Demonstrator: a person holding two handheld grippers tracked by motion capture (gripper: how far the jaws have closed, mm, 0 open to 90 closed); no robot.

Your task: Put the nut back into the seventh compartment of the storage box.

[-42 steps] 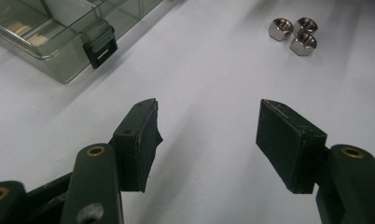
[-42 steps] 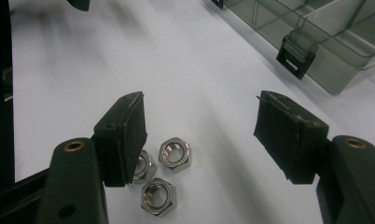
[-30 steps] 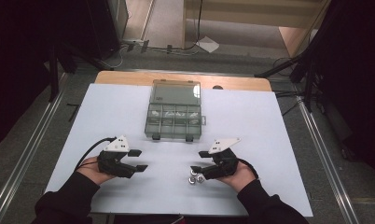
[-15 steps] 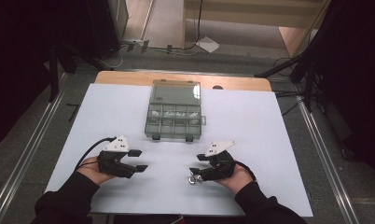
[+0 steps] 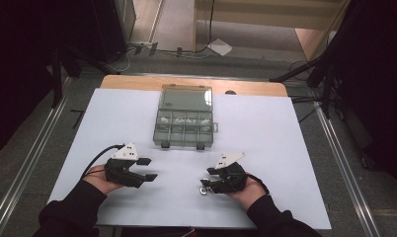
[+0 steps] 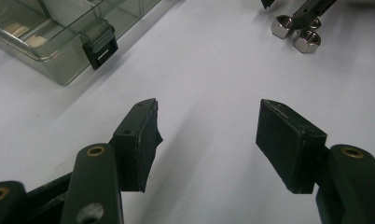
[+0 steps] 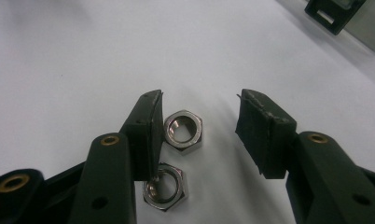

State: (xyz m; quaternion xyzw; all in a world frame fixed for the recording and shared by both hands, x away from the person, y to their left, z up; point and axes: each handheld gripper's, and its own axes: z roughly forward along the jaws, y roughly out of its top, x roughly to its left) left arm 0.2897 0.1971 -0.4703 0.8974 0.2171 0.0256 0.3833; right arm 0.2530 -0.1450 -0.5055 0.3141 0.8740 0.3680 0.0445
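High view, item one: we logged the bench [image 5: 285,133], a white sheet over a wooden top, as the largest thing present. Item two: a clear plastic compartment box [image 5: 184,123] stood toward the far middle of the bench, lid raised behind it, two dark latches on the near wall. We saw small pale pieces in some compartments but could not tell what they were; in the left gripper view the nearest compartments [image 6: 45,32] looked mostly bare.

Item three: the left claw [image 5: 148,169] rested low over bare bench, well apart from the box, its jaws spread wide with nothing between them [image 6: 206,140].

Item four: the right claw [image 5: 206,183] sat near the front edge with its jaws partly open, having just been closing, and it gripped nothing yet.

Item five, smallest: two steel hex nuts, just beside each other on the bench. The farther nut [image 7: 183,131] lay between the jaws, beside the left pad and clear of the right one; the nearer nut [image 7: 166,186] lay partly under the left jaw.

We judged the step to be picking up one nut. Done well, it called for centring the farther nut between the pads, flats square to them, and closing without dragging its neighbour along.
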